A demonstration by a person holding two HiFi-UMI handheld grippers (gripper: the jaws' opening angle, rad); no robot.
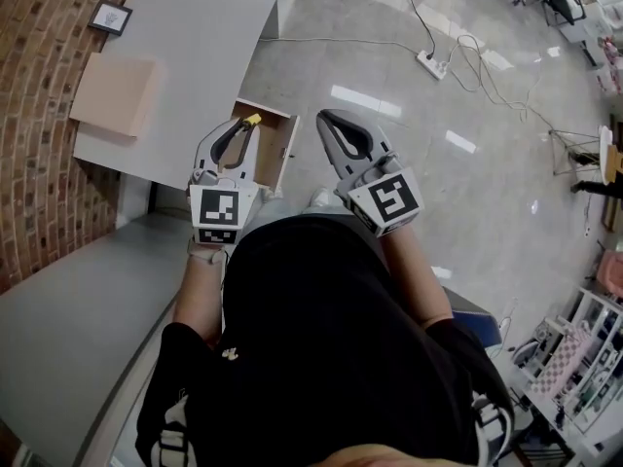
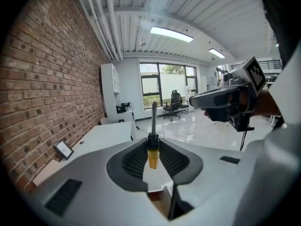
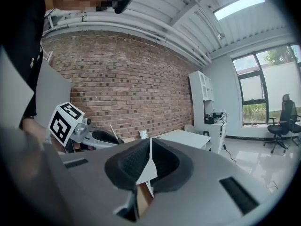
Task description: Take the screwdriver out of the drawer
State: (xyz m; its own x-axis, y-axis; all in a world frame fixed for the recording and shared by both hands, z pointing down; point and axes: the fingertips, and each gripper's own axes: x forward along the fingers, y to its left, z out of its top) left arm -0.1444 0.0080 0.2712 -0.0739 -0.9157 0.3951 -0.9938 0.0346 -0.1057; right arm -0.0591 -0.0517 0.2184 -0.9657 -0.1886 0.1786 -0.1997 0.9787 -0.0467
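Note:
A screwdriver [image 2: 153, 156] with a yellow handle, black collar and metal shaft stands upright between the pads of my left gripper [image 2: 153, 144], which is shut on it. In the head view its yellow handle [image 1: 251, 120] pokes past the tips of the left gripper [image 1: 243, 126], held above the open wooden drawer [image 1: 283, 150] under the white desk [image 1: 200, 27]. My right gripper [image 1: 329, 119] hovers beside it on the right, above the floor. The right gripper [image 3: 150, 148] has its pads together with nothing between them.
A tan cardboard box [image 1: 115, 95] and a small framed picture [image 1: 110, 16] lie on the desk by the brick wall [image 1: 39, 56]. A power strip [image 1: 433, 63] with cables lies on the glossy floor. A grey surface [image 1: 68, 309] runs along the lower left.

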